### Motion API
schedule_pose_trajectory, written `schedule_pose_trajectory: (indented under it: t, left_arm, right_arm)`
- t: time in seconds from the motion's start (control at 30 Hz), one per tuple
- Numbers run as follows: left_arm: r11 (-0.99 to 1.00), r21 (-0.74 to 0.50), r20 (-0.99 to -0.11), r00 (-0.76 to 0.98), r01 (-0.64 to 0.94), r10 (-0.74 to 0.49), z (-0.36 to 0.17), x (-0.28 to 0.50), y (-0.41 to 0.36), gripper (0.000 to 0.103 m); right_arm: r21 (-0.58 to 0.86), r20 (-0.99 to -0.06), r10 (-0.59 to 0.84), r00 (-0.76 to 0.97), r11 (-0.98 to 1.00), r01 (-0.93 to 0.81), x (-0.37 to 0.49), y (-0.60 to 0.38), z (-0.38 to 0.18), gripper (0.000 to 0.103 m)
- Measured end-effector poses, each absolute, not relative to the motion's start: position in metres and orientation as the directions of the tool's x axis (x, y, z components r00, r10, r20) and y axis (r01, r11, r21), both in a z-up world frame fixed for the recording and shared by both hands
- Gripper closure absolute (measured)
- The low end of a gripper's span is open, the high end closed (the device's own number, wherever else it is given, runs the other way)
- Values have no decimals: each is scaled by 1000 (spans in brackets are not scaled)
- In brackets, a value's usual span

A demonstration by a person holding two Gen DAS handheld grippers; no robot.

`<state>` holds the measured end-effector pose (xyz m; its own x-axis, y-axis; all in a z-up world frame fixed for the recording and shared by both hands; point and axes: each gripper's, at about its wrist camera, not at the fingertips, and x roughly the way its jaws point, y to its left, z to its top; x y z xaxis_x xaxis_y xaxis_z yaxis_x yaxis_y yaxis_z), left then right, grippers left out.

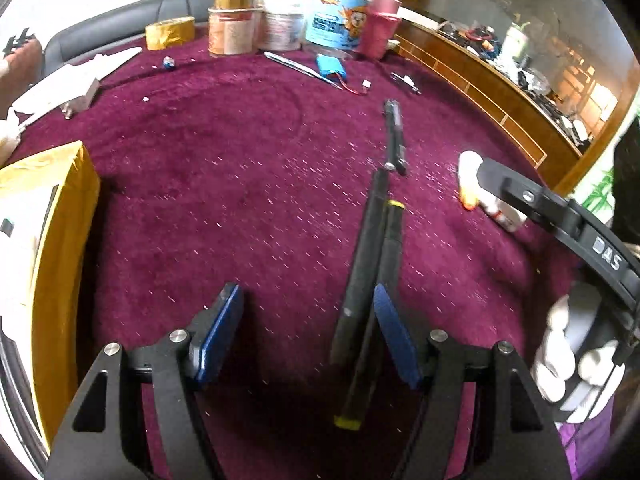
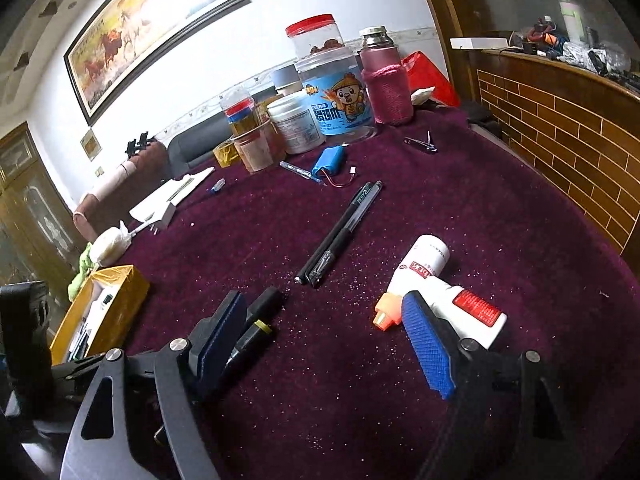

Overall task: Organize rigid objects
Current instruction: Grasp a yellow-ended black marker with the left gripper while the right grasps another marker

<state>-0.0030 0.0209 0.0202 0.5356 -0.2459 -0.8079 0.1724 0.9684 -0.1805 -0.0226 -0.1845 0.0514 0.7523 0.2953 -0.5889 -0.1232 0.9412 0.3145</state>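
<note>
Two black markers (image 1: 360, 280) with yellow bands lie side by side on the purple cloth. My left gripper (image 1: 308, 336) hangs open above them, and they lie just inside its right blue pad (image 1: 396, 340). Two dark pens (image 1: 394, 136) lie beyond them. In the right wrist view the markers (image 2: 256, 320) sit beside the left finger of my open right gripper (image 2: 326, 340), which has nothing between its pads. Two white glue bottles (image 2: 424, 276), one orange-capped, lie partly behind its right finger (image 2: 428, 344). The pens (image 2: 340, 232) lie ahead. A yellow box (image 2: 100, 312) holding small items stands at the left.
Jars, tubs and a pink-sleeved bottle (image 2: 384, 80) crowd the far edge of the table. A blue battery pack (image 2: 330, 160), tweezers (image 1: 296, 66) and a nail clipper (image 2: 420, 144) lie before them. A wooden counter (image 2: 560, 128) borders the right. A gloved hand (image 1: 568, 352) holds the right gripper.
</note>
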Motion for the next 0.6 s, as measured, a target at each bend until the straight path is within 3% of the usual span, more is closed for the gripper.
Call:
schedule_pose_trajectory:
  t: [0.13, 0.27, 0.37, 0.43, 0.47, 0.5, 0.6]
  left_arm:
    - [973, -163, -814, 535, 163, -226, 18, 3, 21, 37]
    - [980, -56, -822, 548, 190, -153, 15, 4, 8, 39]
    - [978, -12, -821, 557, 208, -128, 15, 10, -2, 46]
    - [974, 0, -818, 560, 225, -130, 17, 16, -9, 65]
    - [971, 14, -814, 567, 238, -127, 17, 16, -13, 83]
    - [963, 39, -807, 577, 268, -128, 17, 16, -20, 91]
    - [944, 70, -799, 584, 323, -141, 18, 9, -31, 91]
  right_arm:
    - [330, -587, 305, 750, 936, -122, -23, -186, 52, 28]
    - [335, -593, 307, 744, 935, -119, -22, -186, 50, 28]
    - [336, -599, 306, 740, 935, -115, -21, -186, 49, 28]
    - [335, -603, 303, 738, 936, -110, -20, -187, 48, 28]
    - [334, -605, 301, 737, 936, -108, -20, -187, 47, 28]
    - [335, -609, 300, 734, 936, -106, -19, -187, 47, 28]
    - [338, -616, 300, 728, 936, -99, -19, -188, 45, 28]
